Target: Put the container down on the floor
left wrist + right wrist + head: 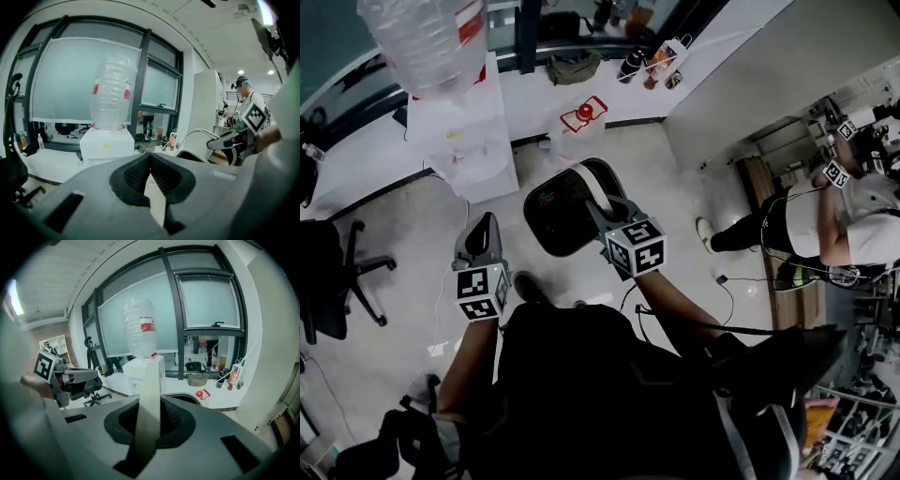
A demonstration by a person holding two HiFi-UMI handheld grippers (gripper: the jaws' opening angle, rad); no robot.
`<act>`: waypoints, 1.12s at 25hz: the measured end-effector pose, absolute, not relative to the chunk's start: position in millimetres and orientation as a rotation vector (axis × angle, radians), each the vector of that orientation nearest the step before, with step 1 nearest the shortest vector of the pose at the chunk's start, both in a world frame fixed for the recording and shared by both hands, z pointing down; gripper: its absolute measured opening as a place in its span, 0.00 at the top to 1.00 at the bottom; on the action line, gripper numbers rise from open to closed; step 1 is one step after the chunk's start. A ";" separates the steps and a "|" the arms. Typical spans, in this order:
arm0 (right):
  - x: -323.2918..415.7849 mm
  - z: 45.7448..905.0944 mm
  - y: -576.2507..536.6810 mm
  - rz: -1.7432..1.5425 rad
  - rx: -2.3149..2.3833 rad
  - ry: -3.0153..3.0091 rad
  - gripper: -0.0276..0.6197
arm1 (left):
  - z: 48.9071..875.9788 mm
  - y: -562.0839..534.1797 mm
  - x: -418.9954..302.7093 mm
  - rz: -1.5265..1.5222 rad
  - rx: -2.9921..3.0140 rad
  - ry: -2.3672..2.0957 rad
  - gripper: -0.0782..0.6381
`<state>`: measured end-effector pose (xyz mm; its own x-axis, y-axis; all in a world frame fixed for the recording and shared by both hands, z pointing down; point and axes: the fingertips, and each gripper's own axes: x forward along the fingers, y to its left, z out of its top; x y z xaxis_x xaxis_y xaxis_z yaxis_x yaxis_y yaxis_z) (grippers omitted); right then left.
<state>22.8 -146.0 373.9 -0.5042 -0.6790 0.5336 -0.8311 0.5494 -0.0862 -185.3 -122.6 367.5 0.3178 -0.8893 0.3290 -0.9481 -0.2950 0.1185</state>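
Head view: right gripper [606,212] clamps the container [555,217] by its handle [598,190]; left gripper [484,229] closed, empty. A dispenser [467,142] stands beyond.

Container [555,221] – smooth dark plastic, water bottle [427,37] – clear ribbed plastic.

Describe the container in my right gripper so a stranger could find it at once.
Start at the white water dispenser with the big clear bottle on top. Just right of it in the head view is the container, a rounded bin with a dark inside and a white rim. Unlike the small red item beyond, it is clamped in the right gripper.
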 end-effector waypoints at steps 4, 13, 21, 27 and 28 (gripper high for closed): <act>16.5 390.7 -160.1 0.468 1.246 -2.309 0.89 | 379.7 -137.7 -193.5 0.305 2.310 -1.605 0.88; 21.0 440.6 -203.2 0.450 1.268 -2.237 0.89 | 402.7 -177.8 -186.4 0.252 2.324 -1.553 0.88; 30.4 493.2 -240.6 0.497 1.191 -2.228 0.89 | 454.3 -205.6 -163.7 0.305 2.213 -1.521 0.88; 29.0 535.6 -267.8 0.525 1.133 -2.218 0.89 | 499.3 -225.5 -154.3 0.368 2.146 -1.550 0.88; 28.6 543.1 -271.0 0.525 1.121 -2.218 0.89 | 506.4 -228.0 -151.9 0.369 2.142 -1.549 0.88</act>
<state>28.6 -271.0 543.1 -0.4692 -0.5863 0.6604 -0.8200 0.5669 -0.0794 -151.9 -228.0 506.4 0.3271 -0.8176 0.4738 -0.9434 -0.2539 0.2133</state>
